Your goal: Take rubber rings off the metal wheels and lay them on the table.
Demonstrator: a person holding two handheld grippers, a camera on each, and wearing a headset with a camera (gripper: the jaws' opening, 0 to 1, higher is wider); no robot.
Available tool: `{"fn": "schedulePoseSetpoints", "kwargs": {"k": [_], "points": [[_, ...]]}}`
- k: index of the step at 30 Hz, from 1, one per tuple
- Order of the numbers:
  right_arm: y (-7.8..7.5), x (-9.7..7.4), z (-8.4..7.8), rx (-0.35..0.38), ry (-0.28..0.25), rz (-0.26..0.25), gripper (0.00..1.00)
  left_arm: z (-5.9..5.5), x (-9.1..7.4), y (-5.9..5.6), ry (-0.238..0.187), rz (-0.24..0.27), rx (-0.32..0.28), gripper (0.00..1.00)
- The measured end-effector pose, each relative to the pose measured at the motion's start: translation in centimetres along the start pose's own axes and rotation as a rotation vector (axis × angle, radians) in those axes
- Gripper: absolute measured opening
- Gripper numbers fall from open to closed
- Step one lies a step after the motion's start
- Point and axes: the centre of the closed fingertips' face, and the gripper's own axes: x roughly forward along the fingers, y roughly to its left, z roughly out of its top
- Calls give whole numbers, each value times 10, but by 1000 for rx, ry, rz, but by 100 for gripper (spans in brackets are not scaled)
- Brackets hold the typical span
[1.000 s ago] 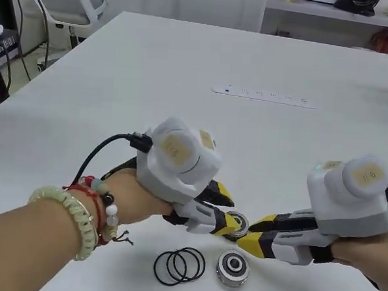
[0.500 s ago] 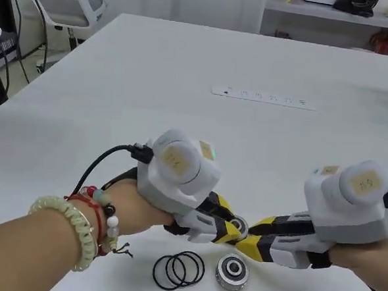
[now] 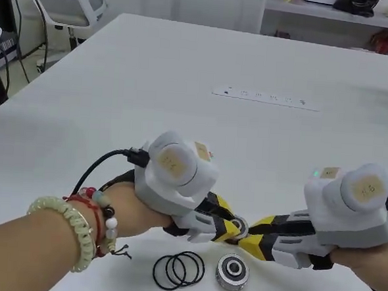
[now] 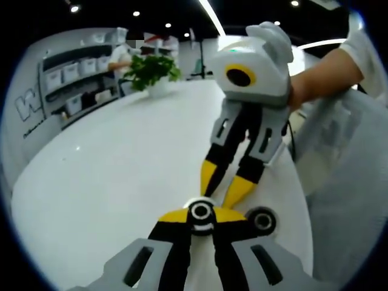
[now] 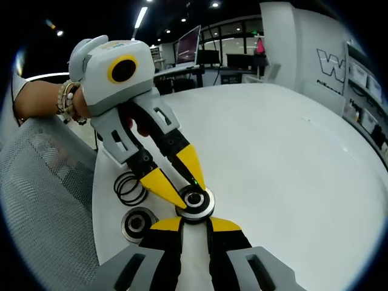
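Down in the lower middle of the head view, the left gripper (image 3: 230,228) and the right gripper (image 3: 253,240) meet tip to tip over the white bench (image 3: 184,85), with a small metal wheel (image 3: 239,225) between them. In the left gripper view, the left gripper's yellow-tipped jaws sit either side of that wheel and grasp it at bottom centre. The right gripper comes down from the upper right of that frame with its tips at the wheel's far rim. In the right gripper view, its own jaws rise from the bottom with a narrow gap between them, the tips against the wheel's near edge. I cannot tell whether they pinch anything. Whether the held wheel touches the bench is also unclear. A second wheel (image 3: 232,271) lies flat on the bench near the bottom edge of the head view, just below the grippers. Just left of it lies a small cluster of overlapping black rubber rings (image 3: 178,268). A white power strip (image 3: 266,97) lies well apart, in the upper middle of the frame.
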Motion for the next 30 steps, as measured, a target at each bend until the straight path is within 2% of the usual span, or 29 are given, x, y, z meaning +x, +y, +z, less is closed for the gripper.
{"fn": "schedulePoseSetpoints", "kwargs": {"k": [6,7,8,10,16,23,30], "points": [[-1,0,0,-27,0,-1,11,0,0,0,0,2,-1,14],[-1,0,-1,-33,3,-4,8,0,0,0,-1,1,1,14],[-4,-1,-4,-92,20,-11,4,0,0,0,-1,2,2,14],[-3,-2,-3,-52,13,-14,1,0,0,-1,-4,-1,3,14],[-5,-2,-3,-47,17,-24,0,0,0,0,-4,1,4,14],[-7,-1,-4,17,27,-29,0,0,0,-1,-7,2,6,14],[-10,-2,-5,119,22,-20,0,0,0,-1,-8,2,6,14]]}}
